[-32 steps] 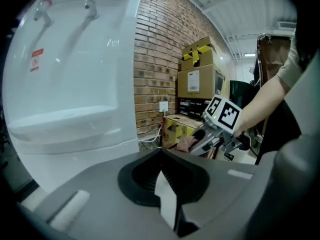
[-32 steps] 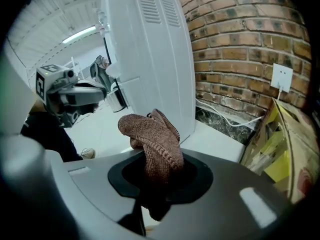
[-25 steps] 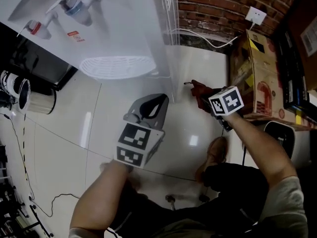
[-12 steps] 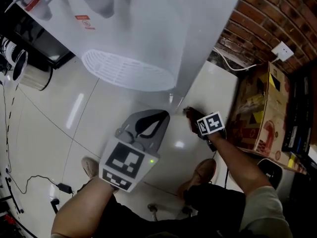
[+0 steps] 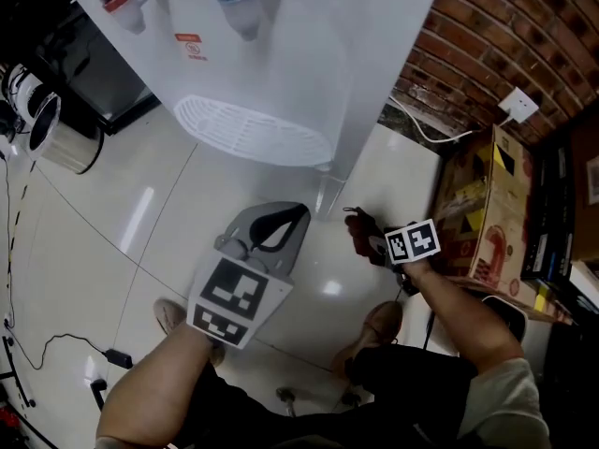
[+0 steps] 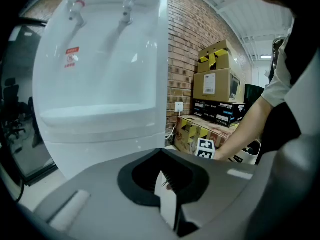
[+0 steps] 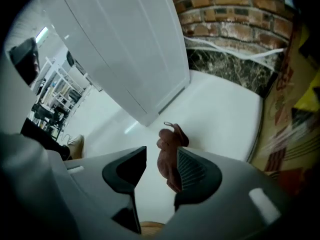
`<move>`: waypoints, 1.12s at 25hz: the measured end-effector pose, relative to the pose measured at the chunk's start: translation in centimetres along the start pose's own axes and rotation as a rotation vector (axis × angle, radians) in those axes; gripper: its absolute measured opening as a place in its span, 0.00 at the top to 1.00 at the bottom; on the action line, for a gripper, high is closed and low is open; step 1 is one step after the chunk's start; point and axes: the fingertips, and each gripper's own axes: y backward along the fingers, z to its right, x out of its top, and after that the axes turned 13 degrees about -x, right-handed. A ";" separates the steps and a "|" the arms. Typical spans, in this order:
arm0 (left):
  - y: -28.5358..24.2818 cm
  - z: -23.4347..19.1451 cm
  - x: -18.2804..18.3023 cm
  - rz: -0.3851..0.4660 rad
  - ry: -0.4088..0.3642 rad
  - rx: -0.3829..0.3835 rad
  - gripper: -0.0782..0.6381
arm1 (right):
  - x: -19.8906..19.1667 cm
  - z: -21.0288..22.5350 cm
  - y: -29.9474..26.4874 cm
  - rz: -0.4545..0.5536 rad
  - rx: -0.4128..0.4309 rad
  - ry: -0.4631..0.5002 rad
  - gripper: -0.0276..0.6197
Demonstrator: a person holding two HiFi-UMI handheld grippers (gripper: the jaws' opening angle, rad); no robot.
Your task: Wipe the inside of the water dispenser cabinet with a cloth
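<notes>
The white water dispenser point(image 5: 281, 54) stands over the pale tiled floor, with red and blue taps at the top and a round drip grille point(image 5: 253, 129). My left gripper point(image 5: 281, 221) hangs shut and empty in front of its lower front panel point(image 6: 100, 129). My right gripper point(image 5: 360, 230) points steeply down beside the dispenser's right corner point(image 7: 150, 119). Its jaws are opening. A reddish-brown cloth point(image 7: 169, 156) hangs between them, lying against the right pad, and the left jaw stands clear of it. In the head view the cloth point(image 5: 358, 224) is a dark red lump just above the floor.
A brick wall point(image 5: 524, 36) with a white socket point(image 5: 518, 106) and cable runs behind. Printed cardboard boxes point(image 5: 487, 204) stand close on the right. A black cabinet point(image 5: 103, 78) sits left of the dispenser. The person's shoes point(image 5: 376, 330) rest on the floor below the grippers.
The right gripper has sunk toward the floor by the dispenser's corner, carrying the cloth. The left gripper has stayed nearly in place, still shut.
</notes>
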 end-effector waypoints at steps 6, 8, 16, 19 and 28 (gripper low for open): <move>4.7 0.5 2.3 0.073 -0.035 0.070 0.89 | 7.4 -1.9 16.9 0.377 0.028 0.093 0.89; 6.3 0.2 3.1 0.099 -0.034 0.110 0.89 | 9.1 -2.6 23.9 0.506 0.010 0.068 0.93; 13.1 0.5 10.3 0.278 0.109 0.212 0.89 | 11.0 -7.4 46.3 1.024 -0.054 -0.117 0.94; 14.6 4.5 12.7 0.357 0.114 0.165 0.89 | 8.6 -8.5 46.1 1.053 -0.083 -0.147 0.94; 8.2 9.1 5.3 0.299 0.008 0.177 0.89 | 6.8 -6.8 46.3 1.032 -0.164 -0.120 0.94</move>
